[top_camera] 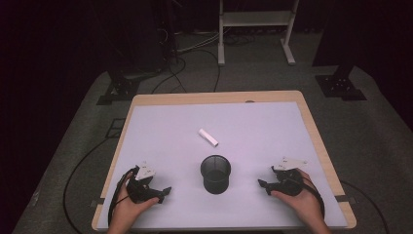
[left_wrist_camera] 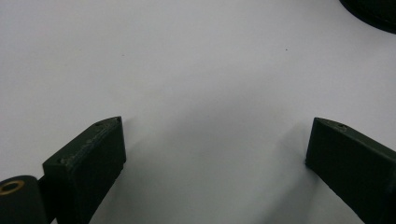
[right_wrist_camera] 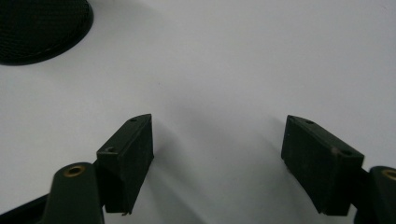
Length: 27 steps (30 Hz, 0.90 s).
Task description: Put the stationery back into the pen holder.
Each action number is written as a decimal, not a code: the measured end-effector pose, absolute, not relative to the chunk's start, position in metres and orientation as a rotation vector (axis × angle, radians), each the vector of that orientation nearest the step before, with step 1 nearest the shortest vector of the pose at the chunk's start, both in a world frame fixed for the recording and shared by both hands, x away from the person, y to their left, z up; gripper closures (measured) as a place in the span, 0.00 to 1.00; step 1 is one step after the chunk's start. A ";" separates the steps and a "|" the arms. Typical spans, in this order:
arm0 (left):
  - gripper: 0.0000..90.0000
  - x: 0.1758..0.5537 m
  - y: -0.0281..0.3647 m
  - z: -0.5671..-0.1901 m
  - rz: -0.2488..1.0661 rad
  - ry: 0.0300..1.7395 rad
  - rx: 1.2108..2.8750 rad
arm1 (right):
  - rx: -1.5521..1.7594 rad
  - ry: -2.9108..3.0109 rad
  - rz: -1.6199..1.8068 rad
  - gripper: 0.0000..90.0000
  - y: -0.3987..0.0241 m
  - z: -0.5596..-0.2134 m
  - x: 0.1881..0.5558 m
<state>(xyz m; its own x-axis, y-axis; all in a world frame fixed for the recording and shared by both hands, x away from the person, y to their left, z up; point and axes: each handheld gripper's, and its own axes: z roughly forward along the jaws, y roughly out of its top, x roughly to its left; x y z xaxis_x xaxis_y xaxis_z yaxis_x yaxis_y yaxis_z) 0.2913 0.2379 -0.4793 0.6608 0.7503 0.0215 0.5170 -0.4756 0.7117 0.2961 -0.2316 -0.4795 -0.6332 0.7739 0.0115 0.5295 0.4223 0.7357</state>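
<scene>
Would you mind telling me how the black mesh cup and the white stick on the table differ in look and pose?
The black mesh cup is dark and see-through, while the white stick is pale and solid. The cup stands upright with its mouth open to the top; the stick lies flat, angled across the mat. The cup sits between the left gripper and right gripper; the stick lies farther from them. Both rest untouched on the table.

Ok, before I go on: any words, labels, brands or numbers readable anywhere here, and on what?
None can be read.
White stick: plain, any print too small to tell.
Black mesh cup: no label showing.
Grey plates on the left claw and right claw: no markings legible.
Table mat: blank.
</scene>
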 end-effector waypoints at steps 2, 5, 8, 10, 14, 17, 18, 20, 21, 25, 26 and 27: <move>0.03 0.291 0.238 -0.480 0.435 0.975 2.183 | 1.121 2.346 1.035 0.29 -0.231 -0.478 0.297; 0.03 0.291 0.238 -0.480 0.434 0.976 2.184 | 1.117 2.344 1.033 0.30 -0.230 -0.474 0.300; 0.02 0.292 0.238 -0.480 0.432 0.978 2.184 | 1.104 2.339 1.045 0.33 -0.228 -0.470 0.303; 0.02 0.292 0.238 -0.480 0.432 0.978 2.185 | 1.100 2.335 1.053 0.33 -0.226 -0.468 0.306; 0.02 0.292 0.238 -0.480 0.431 0.977 2.185 | 1.093 2.329 1.062 0.35 -0.223 -0.465 0.312; 0.02 0.292 0.238 -0.480 0.431 0.977 2.185 | 1.086 2.325 1.076 0.36 -0.221 -0.461 0.317; 0.02 0.292 0.238 -0.480 0.431 0.977 2.185 | 1.083 2.323 1.083 0.37 -0.221 -0.460 0.318; 0.02 0.291 0.238 -0.480 0.432 0.977 2.184 | 1.074 2.327 1.084 0.38 -0.217 -0.458 0.322; 0.02 0.291 0.238 -0.480 0.432 0.977 2.185 | 1.073 2.326 1.086 0.39 -0.216 -0.457 0.324; 0.02 0.291 0.238 -0.480 0.433 0.977 2.185 | 1.065 2.328 1.097 0.40 -0.211 -0.454 0.328; 0.02 0.291 0.238 -0.480 0.433 0.976 2.185 | 1.061 2.324 1.107 0.41 -0.210 -0.454 0.329; 0.02 0.291 0.238 -0.480 0.433 0.976 2.185 | 1.070 2.325 1.111 0.41 -0.209 -0.454 0.330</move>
<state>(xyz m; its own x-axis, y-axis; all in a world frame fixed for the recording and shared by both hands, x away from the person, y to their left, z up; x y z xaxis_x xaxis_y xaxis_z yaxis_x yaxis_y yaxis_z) 0.2914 0.2380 -0.4797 0.6608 0.7503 0.0199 0.5184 -0.4753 0.7109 0.3304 -0.2086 -0.4538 -0.6535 0.7568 0.0090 0.4826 0.4075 0.7753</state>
